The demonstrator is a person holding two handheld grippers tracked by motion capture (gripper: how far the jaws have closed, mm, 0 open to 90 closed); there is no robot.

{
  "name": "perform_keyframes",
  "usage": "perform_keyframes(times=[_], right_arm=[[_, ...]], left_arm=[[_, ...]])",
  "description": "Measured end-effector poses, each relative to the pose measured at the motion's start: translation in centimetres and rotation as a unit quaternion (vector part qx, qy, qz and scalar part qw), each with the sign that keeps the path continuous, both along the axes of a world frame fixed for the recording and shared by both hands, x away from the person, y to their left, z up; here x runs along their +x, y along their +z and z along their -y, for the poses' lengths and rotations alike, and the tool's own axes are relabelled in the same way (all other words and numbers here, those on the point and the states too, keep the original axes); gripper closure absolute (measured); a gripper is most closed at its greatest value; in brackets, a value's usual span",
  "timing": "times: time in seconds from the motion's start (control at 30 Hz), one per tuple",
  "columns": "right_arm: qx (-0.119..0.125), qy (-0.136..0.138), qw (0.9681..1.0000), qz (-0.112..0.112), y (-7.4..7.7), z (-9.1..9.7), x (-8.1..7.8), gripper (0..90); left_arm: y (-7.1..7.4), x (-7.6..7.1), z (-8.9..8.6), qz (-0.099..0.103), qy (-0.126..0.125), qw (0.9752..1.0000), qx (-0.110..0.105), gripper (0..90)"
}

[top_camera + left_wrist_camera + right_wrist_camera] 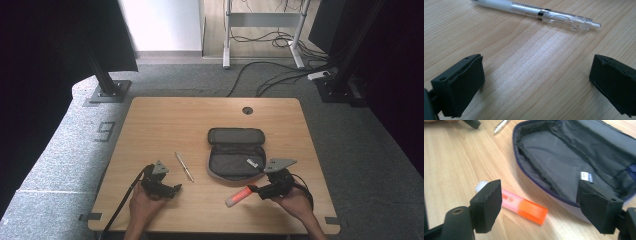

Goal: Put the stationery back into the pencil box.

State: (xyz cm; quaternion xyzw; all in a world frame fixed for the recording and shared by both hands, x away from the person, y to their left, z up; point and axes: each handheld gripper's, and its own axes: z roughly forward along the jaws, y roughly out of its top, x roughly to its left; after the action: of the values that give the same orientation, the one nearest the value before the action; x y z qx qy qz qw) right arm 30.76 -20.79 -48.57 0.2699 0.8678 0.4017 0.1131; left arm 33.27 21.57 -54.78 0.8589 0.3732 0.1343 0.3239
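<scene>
Both tools released, ready to pick up pen and highlighter beside the open pencil case
The left tool faces the pen on the counter; the right tool hangs above the highlighter, just beside the pencil case; next, I judge, each must lower and close on its thing

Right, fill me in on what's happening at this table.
A person sits at a wooden table with tongs in each hand. The left tongs are open, holding nothing, with a clear and white pen lying just ahead of them. The right tongs are open too, hovering near an orange and pink highlighter that lies on the table beside an unzipped dark pencil case. The case looks empty. Nothing is gripped yet.
</scene>
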Motion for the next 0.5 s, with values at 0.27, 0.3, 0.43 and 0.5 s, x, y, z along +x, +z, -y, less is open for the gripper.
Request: perform_keyframes(times=[0.27,0.3,0.43,0.5], right_arm=[[0.002,0.027,0.9996,-0.007,-0.7,-1.1,-1.1,24.2],[0.002,0.03,0.9995,-0.008,-0.8,-1.3,-1.3,24.5],[0.002,0.045,0.9989,-0.01,-1.2,-1.9,-1.7,26.7],[0.0,0.052,0.9986,-0.011,-1.4,-2.2,-1.8,28.6]], left_arm=[[0.0,0.0,0.0,0.0,0.0,1.0,0.0,0.0],[0.0,0.0,0.0,0.0,0.0,1.0,0.0,0.0],[0.0,0.0,0.0,0.0,0.0,1.0,0.0,0.0],[0.0,0.0,0.0,0.0,0.0,1.0,0.0,0.0]])
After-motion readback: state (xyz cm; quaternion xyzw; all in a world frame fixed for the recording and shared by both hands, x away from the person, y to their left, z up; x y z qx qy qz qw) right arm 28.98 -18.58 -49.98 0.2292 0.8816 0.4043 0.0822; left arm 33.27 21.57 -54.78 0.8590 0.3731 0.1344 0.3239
